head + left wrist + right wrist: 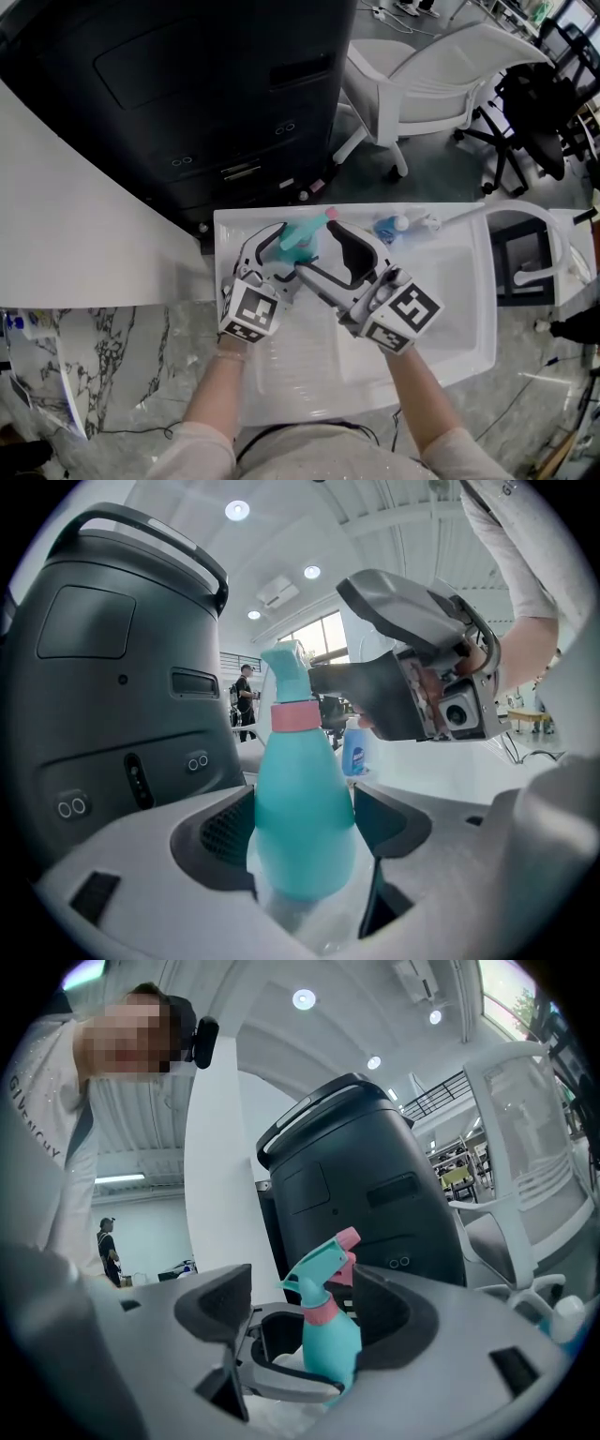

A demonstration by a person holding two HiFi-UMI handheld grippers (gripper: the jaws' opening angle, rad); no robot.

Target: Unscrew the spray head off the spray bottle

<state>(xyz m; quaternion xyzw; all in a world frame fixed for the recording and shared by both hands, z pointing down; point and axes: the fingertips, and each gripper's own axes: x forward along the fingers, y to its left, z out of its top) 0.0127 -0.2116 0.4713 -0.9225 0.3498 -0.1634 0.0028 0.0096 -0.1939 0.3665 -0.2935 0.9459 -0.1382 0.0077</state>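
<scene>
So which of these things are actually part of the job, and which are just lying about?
In the job: spray bottle, gripped by the left tongs; its spray head, between the open right tongs.
Just lying about: small blue bottle at the white tray's far edge; black machine; white chair.

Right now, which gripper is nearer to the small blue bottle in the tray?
Right. The right gripper is just left of the small blue bottle, jaws open around the spray head. The left gripper is farther left, shut on the teal spray bottle.
</scene>
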